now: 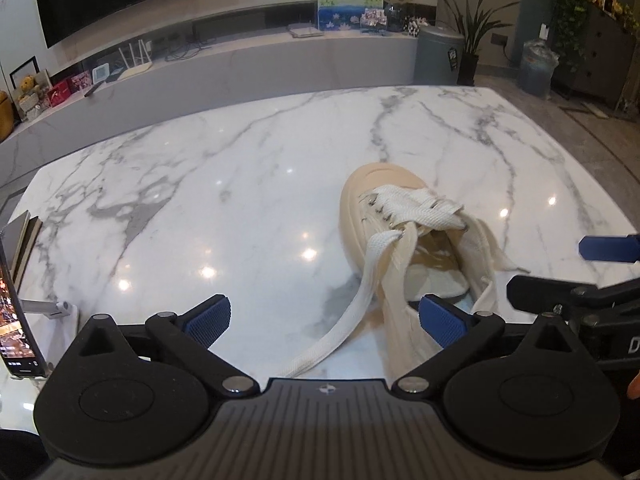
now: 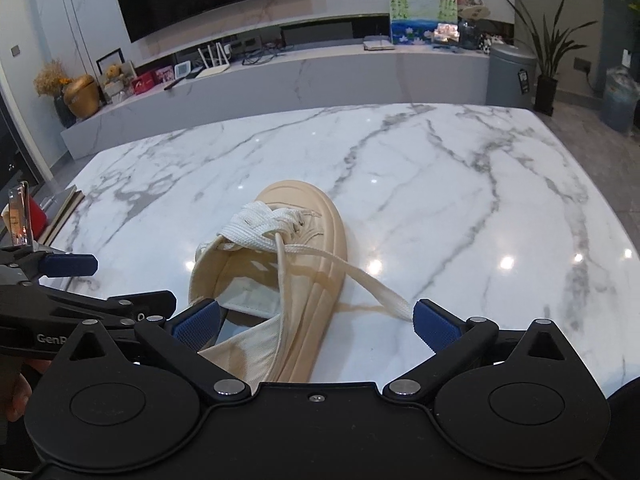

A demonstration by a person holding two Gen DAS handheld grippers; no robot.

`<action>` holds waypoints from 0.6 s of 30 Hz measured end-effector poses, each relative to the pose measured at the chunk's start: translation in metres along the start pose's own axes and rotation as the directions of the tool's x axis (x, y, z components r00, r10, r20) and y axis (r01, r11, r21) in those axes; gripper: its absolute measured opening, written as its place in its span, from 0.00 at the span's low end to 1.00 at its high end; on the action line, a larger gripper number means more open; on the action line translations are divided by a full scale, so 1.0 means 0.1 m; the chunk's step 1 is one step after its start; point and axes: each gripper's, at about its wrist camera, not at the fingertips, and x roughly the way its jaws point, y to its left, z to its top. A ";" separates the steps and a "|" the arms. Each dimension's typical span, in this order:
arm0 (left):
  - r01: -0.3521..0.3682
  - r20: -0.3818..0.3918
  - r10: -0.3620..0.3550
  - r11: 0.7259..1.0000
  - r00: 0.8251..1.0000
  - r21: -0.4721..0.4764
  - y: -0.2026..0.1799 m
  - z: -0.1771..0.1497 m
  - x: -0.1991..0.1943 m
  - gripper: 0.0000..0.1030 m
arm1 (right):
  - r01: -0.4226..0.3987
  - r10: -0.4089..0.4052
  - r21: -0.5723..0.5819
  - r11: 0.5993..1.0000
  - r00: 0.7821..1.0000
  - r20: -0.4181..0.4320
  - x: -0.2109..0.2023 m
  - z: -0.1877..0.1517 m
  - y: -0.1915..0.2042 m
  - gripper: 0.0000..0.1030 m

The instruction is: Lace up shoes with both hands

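A cream canvas shoe [image 1: 360, 196] stands on the white marble table [image 1: 200, 184], toe pointing away from me. Wide white laces [image 1: 412, 204] cross its front eyelets. One loose lace end [image 1: 360, 300] trails from the shoe towards me and lies between the fingers of my left gripper [image 1: 326, 314], which is open and grips nothing. In the right wrist view the shoe [image 2: 316, 216] sits between the fingers of my right gripper [image 2: 316, 320], also open. The other lace end [image 2: 380, 288] lies on the table by its right pad [image 2: 436, 326], untouched. Each gripper shows at the other view's edge.
A phone on a stand [image 1: 18, 320] and stacked books [image 1: 24, 240] sit at the table's left edge. Behind the table runs a low marble console [image 1: 240, 72] under a TV, with a grey bin [image 1: 438, 54] and potted plant [image 1: 472, 28] at the right.
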 end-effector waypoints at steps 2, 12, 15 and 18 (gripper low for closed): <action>0.008 0.008 -0.008 1.000 1.000 -0.019 -0.01 0.01 0.01 0.98 | -0.003 0.003 0.003 1.000 1.000 0.008 -0.02 -0.02 -0.01 0.99; -0.045 -0.029 0.046 0.998 0.999 0.032 -0.07 0.00 -0.01 0.97 | 0.000 0.000 -0.001 1.000 0.999 0.043 -0.11 -0.03 0.00 0.99; -0.033 -0.037 0.034 0.999 0.999 0.031 -0.06 0.03 0.02 0.97 | 0.006 -0.005 -0.014 1.000 0.999 0.045 -0.11 -0.01 0.00 0.99; -0.034 -0.041 0.036 0.999 0.999 0.032 -0.06 0.06 0.00 0.97 | 0.015 -0.015 -0.013 1.000 0.999 0.045 -0.14 0.01 -0.01 0.99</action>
